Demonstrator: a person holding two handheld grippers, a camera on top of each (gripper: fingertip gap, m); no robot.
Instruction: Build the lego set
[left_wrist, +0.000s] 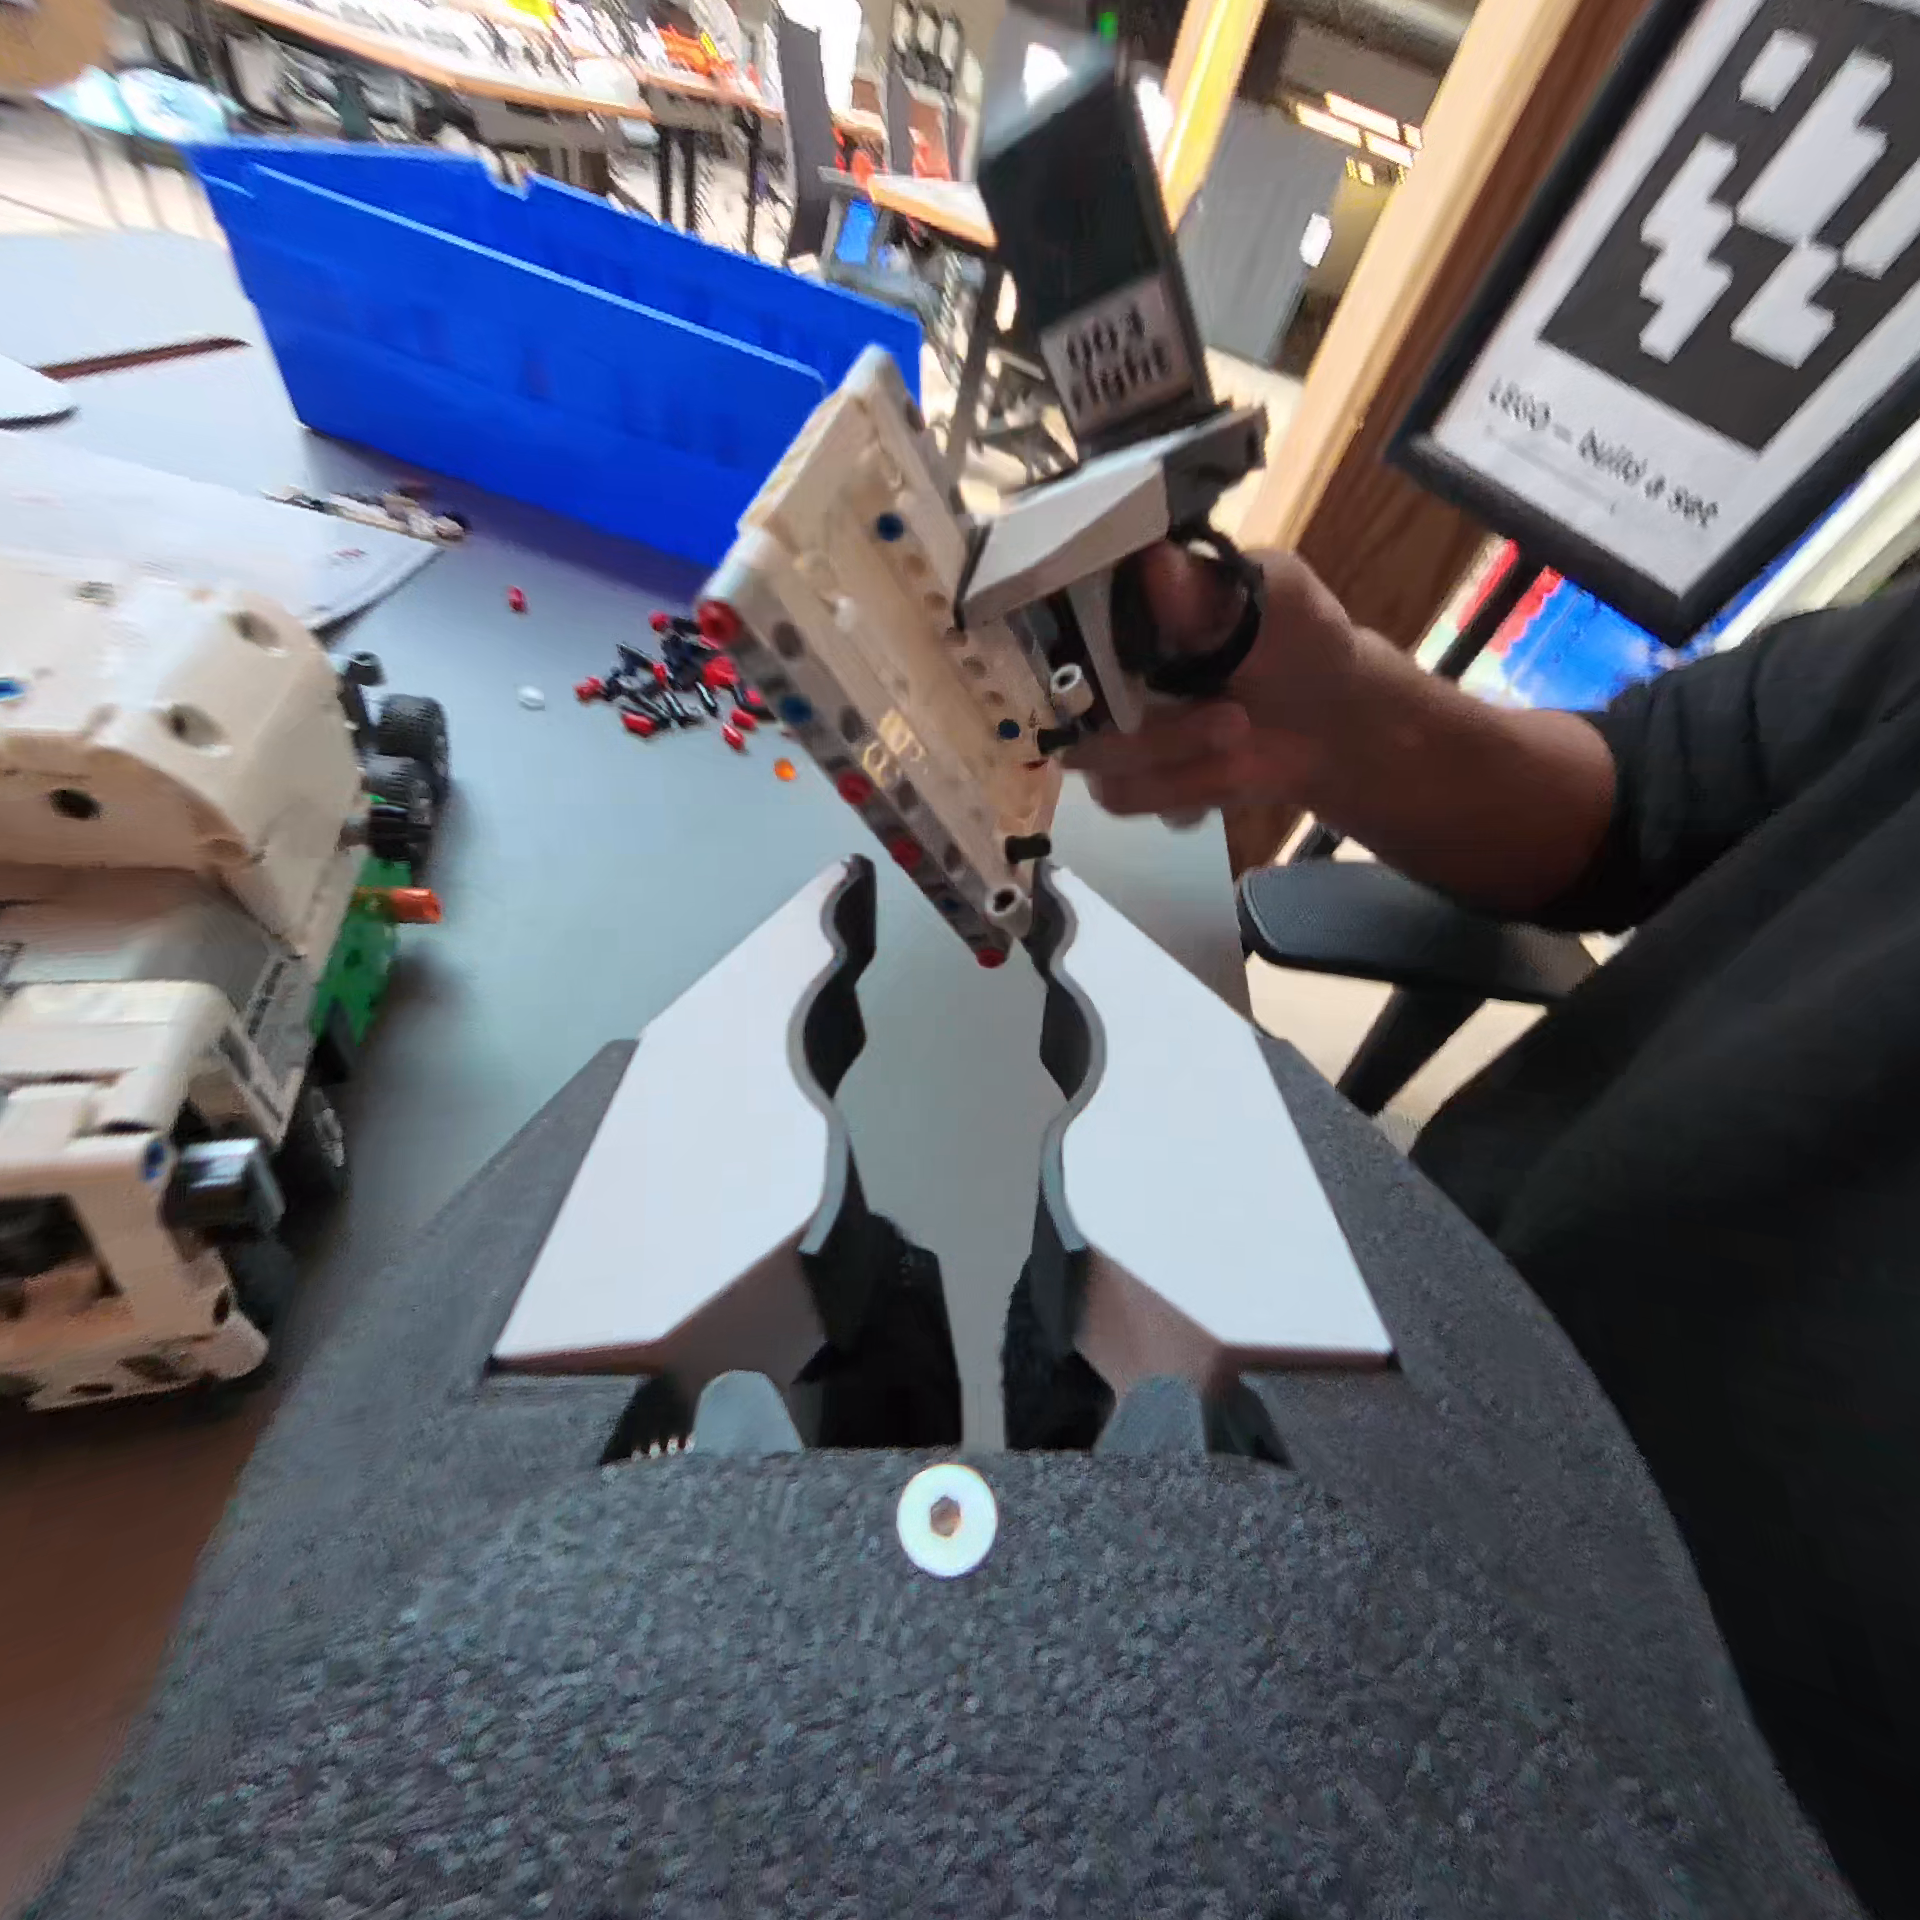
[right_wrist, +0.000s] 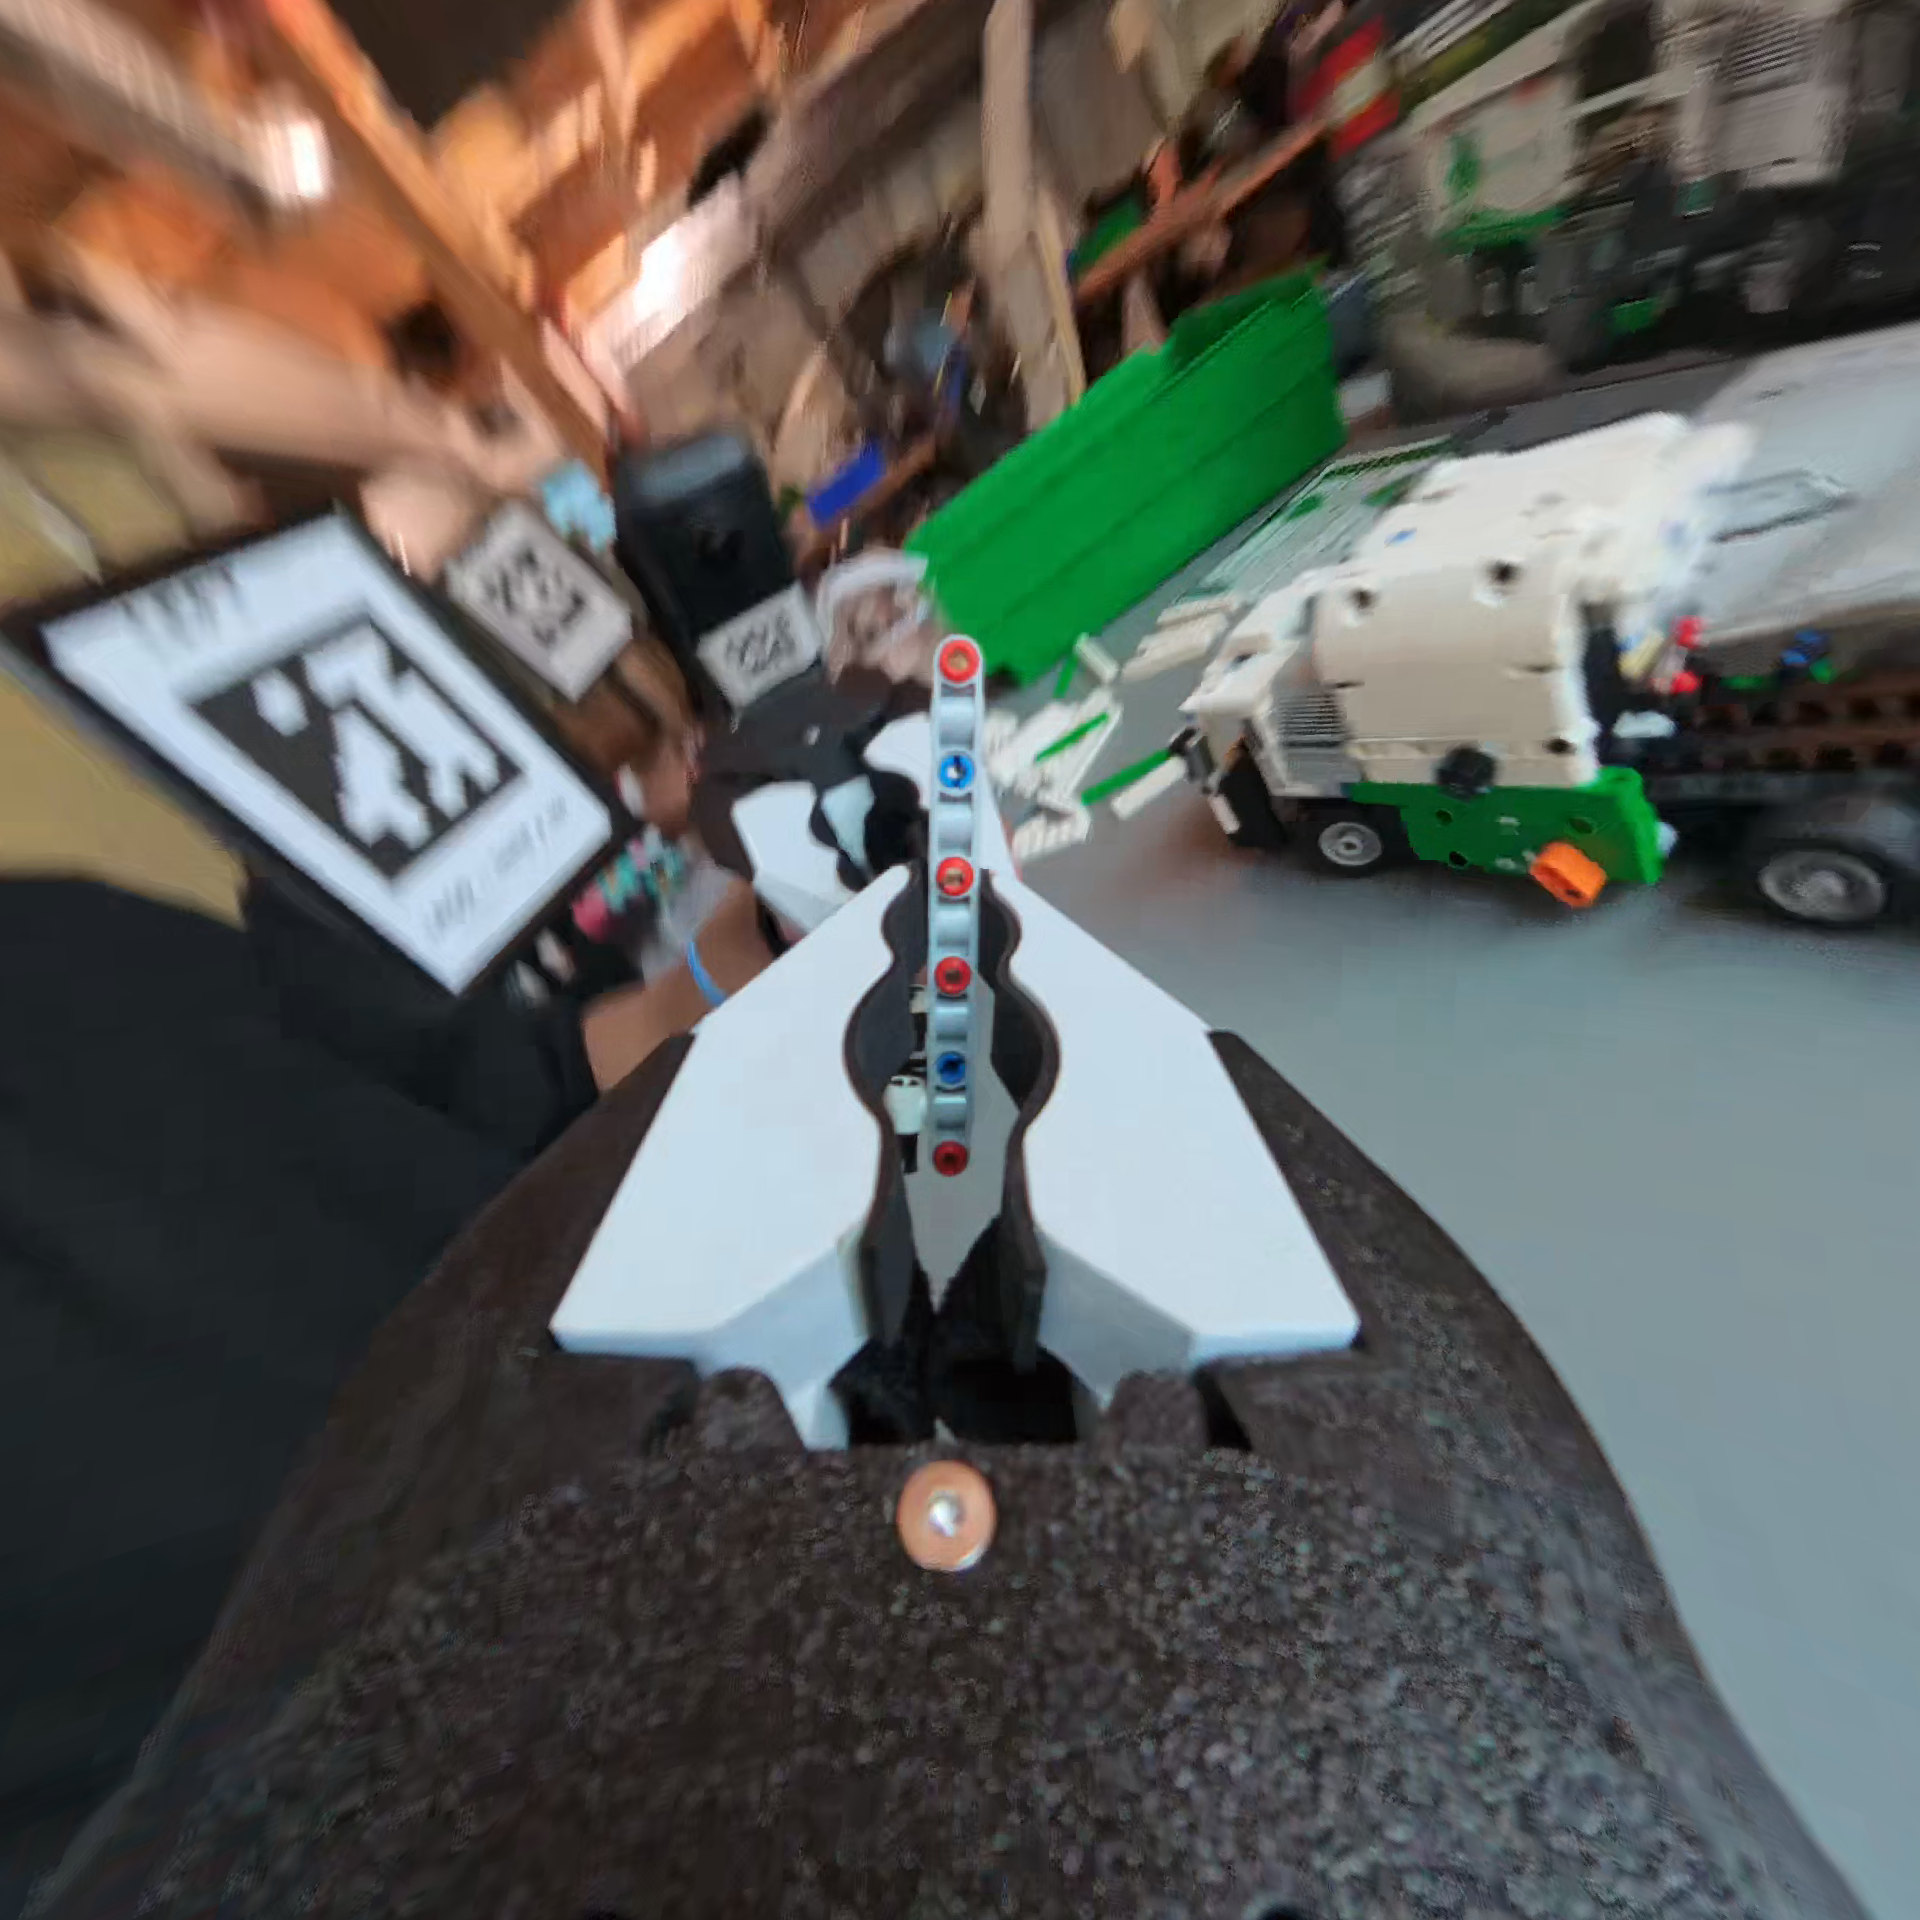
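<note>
White-and-grey studded lego panel (left_wrist: 883, 665) with red and blue pins is clamped tight in the right gripper (left_wrist: 1023, 613), tilted above the grey table (left_wrist: 623, 831); left gripper (left_wrist: 951, 914) gapes wide, empty.

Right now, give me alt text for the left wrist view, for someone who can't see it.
The right gripper, held in a person's hand, grips a white Lego panel studded with red and blue pins, tilted just above the open left gripper. On the grey table sit a white and green Lego truck, scattered red and black pins and a blue bin.
</note>
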